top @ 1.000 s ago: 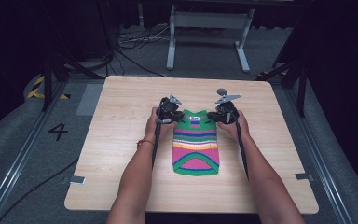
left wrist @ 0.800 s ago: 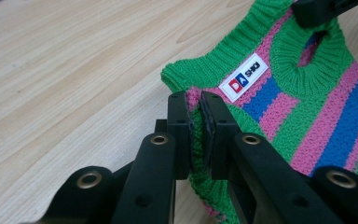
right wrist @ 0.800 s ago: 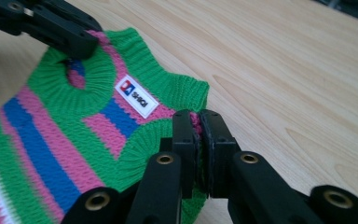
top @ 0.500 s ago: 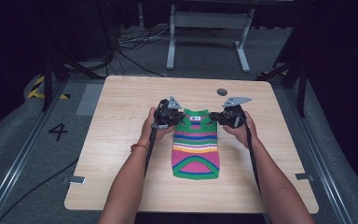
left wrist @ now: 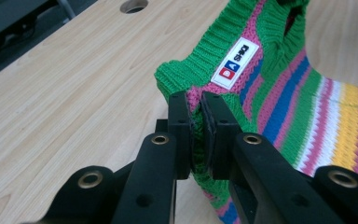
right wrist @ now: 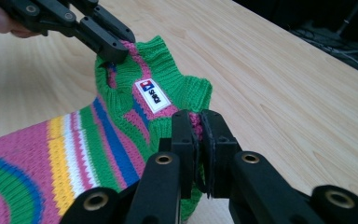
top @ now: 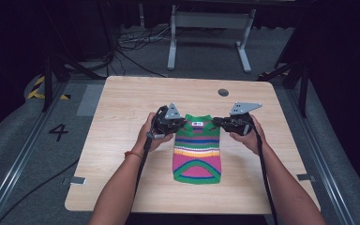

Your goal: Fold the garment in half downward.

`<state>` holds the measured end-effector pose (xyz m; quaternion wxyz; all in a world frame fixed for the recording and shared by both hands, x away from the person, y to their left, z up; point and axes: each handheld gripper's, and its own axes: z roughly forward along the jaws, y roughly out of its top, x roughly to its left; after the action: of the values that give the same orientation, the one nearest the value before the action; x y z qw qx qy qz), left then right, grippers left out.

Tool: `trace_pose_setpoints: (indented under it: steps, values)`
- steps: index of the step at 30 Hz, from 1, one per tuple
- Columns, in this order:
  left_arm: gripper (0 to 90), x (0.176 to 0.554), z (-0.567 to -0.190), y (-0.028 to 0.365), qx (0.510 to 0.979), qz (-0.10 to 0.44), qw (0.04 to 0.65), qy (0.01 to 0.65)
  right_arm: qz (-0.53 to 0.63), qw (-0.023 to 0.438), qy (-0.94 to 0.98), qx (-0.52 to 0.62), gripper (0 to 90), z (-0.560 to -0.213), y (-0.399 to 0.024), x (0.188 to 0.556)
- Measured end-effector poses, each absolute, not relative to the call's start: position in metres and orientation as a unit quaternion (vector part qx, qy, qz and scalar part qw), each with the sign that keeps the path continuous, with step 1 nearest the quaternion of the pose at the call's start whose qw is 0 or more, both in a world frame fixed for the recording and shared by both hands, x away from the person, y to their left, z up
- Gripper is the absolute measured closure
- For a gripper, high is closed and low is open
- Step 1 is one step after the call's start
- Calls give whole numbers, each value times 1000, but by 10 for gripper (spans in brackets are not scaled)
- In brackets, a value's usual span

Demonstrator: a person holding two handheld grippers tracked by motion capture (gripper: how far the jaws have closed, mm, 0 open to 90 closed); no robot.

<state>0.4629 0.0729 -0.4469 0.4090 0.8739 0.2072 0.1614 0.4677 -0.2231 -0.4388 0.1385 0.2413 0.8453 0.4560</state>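
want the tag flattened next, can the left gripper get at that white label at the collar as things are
Probably not right away. The left gripper is shut on the sweater at the collar beside the white label, so it would have to let go first. Nothing covers the label, and it lies close by.

A lab or studio: dark curtains, floor rails [top: 26,154], loose cables [top: 136,40], a wooden table [top: 122,103]

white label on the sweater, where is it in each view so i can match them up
High view: the white label sits at mid-frame, at the sweater's far edge, between the two grippers.
Left gripper view: the label is upper right of centre, just beyond the closed jaws.
Right gripper view: the label is slightly left of centre, above the jaws.
Shared landmark: the green ribbed neckline around the label.
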Motion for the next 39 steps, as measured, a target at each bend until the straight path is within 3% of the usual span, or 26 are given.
trace_pose_setpoints:
  steps: [39]
  values:
    - [812,363,-459,81,910,141,381,89,435,73,890,111,833,-448,-224,370]
